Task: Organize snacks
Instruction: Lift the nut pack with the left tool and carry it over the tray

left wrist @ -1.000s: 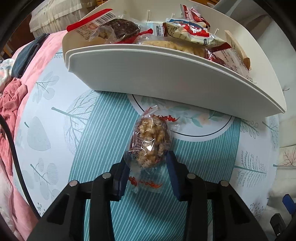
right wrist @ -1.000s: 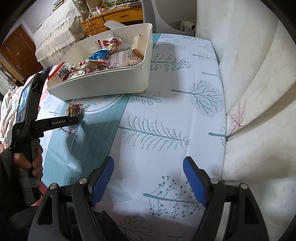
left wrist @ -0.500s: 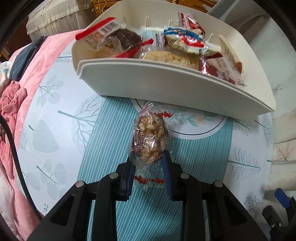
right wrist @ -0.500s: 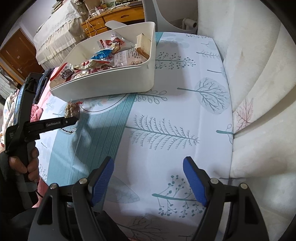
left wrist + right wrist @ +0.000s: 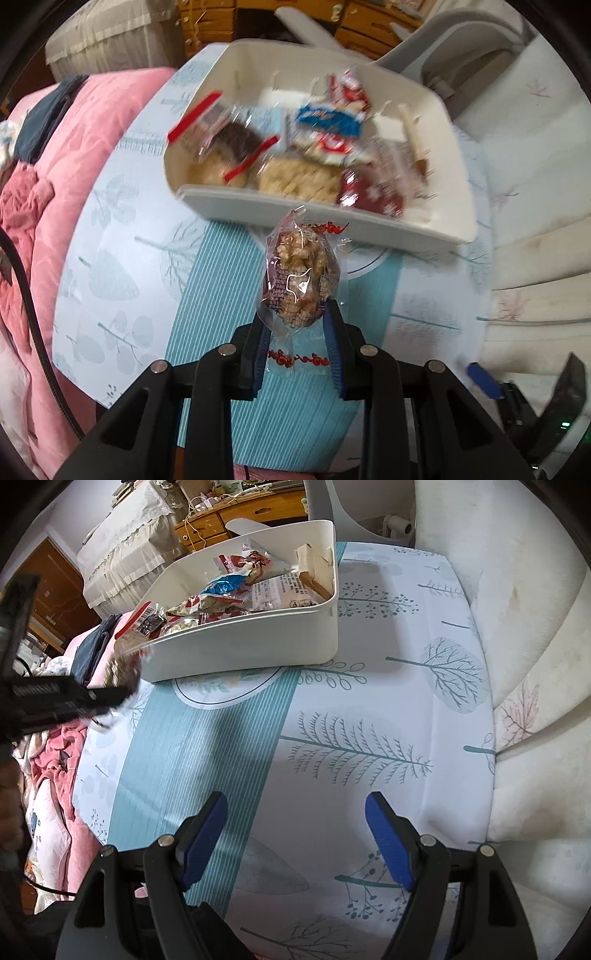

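Observation:
My left gripper [image 5: 297, 325] is shut on a clear-wrapped puffed snack [image 5: 300, 277], held in the air above the patterned sheet, just short of the white bin's [image 5: 325, 218] near wall. In the right wrist view the same gripper [image 5: 122, 694] and the blurred snack [image 5: 123, 666] show at the left, level with the bin's [image 5: 258, 642] corner. The bin holds several wrapped snacks [image 5: 325, 125]. My right gripper [image 5: 295, 834] hangs open over the bare sheet with nothing between its fingers.
A white and teal tree-print sheet [image 5: 351, 716] covers the bed. A pink blanket [image 5: 85, 140] lies bunched on the left. Pale cushions [image 5: 535, 627] run along the right. Wooden furniture [image 5: 229, 513] and a grey chair stand behind the bin.
The left gripper closed on the snack and lifted it off the sheet; the bin now looks lower and further away in its view. The right gripper stayed open and almost still.

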### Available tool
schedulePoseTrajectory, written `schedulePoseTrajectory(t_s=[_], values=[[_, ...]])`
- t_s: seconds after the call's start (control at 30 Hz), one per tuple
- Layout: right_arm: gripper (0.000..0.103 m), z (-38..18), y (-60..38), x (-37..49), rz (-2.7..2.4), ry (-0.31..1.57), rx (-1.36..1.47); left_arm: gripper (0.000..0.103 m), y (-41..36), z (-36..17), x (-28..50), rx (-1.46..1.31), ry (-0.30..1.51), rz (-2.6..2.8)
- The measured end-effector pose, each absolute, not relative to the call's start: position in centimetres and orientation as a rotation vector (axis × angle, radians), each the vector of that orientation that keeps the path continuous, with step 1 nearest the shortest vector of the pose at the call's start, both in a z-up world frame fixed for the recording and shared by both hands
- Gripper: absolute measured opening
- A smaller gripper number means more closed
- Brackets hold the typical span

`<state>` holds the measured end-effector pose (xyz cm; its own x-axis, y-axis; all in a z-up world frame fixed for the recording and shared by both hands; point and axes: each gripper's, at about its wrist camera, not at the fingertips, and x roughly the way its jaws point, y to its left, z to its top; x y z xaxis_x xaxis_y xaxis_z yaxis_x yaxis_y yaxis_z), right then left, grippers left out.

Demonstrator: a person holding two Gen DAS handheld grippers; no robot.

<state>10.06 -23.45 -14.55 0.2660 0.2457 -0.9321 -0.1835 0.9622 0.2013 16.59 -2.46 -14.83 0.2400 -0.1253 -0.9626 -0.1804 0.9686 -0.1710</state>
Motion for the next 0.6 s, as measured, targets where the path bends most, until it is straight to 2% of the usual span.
schedulePoseTrajectory(t_s=[0.3,0.6], values=[[0.078,-14.6,-23.8,10.2,0.282,1.263,0.097,0.027,-4.2,-9.5,19.8,-0.252,1.238,-0.035],[0.078,-15.0,-25.4,10.5,0.257,1.262,0.150,0.027,-6.9,-6.7,23.1,-0.219,1.153,-0.079]])
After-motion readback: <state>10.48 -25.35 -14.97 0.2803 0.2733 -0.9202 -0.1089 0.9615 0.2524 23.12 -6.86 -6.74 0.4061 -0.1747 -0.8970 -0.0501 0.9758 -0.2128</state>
